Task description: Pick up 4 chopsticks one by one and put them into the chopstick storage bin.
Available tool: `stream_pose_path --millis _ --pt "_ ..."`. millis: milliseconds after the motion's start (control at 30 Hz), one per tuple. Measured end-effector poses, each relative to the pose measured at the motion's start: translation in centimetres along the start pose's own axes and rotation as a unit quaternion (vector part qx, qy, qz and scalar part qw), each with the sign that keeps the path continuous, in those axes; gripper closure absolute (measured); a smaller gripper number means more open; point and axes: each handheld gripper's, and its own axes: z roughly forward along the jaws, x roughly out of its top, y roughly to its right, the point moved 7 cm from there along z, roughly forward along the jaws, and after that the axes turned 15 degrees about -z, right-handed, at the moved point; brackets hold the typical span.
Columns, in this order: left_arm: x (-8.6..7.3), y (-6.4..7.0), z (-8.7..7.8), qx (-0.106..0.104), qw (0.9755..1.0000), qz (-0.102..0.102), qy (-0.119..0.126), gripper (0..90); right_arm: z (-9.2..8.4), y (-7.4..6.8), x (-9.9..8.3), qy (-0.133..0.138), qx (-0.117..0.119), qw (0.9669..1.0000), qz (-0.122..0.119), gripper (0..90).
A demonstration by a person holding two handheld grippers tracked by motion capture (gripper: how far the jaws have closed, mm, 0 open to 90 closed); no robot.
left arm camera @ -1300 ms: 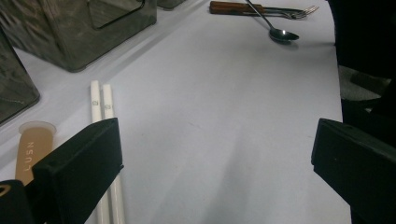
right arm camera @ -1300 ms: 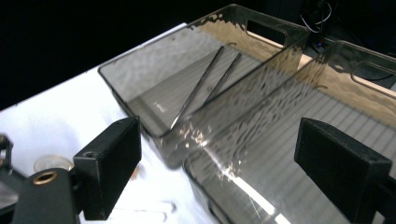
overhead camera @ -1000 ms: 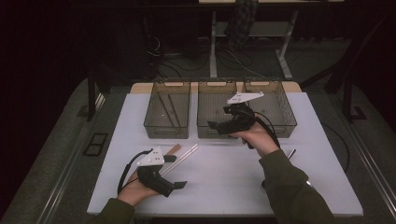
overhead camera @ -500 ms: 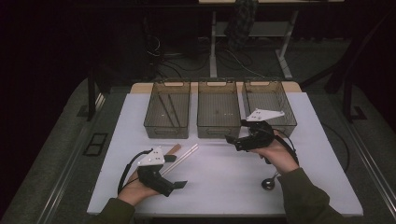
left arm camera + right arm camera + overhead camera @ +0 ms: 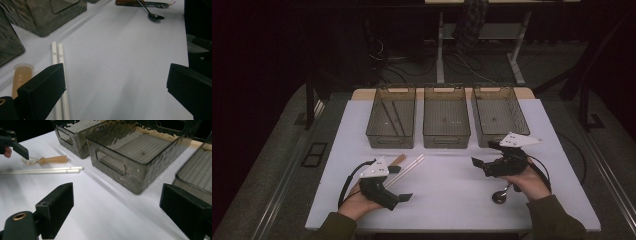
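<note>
My left gripper (image 5: 400,183) rests open on the white table (image 5: 447,200) at the near left, nothing between its jaws (image 5: 115,95). Just beyond it lie two white chopsticks (image 5: 410,164) (image 5: 58,62) and a tan-handled spoon (image 5: 397,160) (image 5: 21,77). My right gripper (image 5: 485,154) hovers open near the front of the right bin (image 5: 499,116), jaws (image 5: 120,210) empty and pointed toward the middle bin (image 5: 130,157). A metal spoon (image 5: 501,196) (image 5: 155,16) lies by the right hand. The right gripper view also takes in the chopsticks (image 5: 42,171) and the tan-handled spoon (image 5: 51,159).
Three smoky plastic bins stand in a row at the back: left bin (image 5: 390,120) with thin sticks inside, middle bin (image 5: 446,120), and the right one. A fork (image 5: 162,3) and a brown-handled utensil (image 5: 125,2) lie past the metal spoon. Dark floor surrounds the table.
My right gripper has drawn back from the middle bin, moving right and toward the person. The metal spoon now shows beside the right hand. The left gripper has stayed put.
</note>
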Motion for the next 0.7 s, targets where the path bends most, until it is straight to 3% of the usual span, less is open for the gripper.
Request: stream_pose_path --millis 467,700 --pt "0.2 -0.3 -0.1 0.016 0.9999 -0.004 0.004 2.3 -2.7 -1.0 -4.1 -0.001 -0.002 1.0000 0.006 11.5" --pt "0.4 -0.7 -0.5 0.027 0.9996 -0.009 0.006 8.5 -3.8 -1.3 -6.4 -0.022 -0.007 0.9997 0.003 11.5"
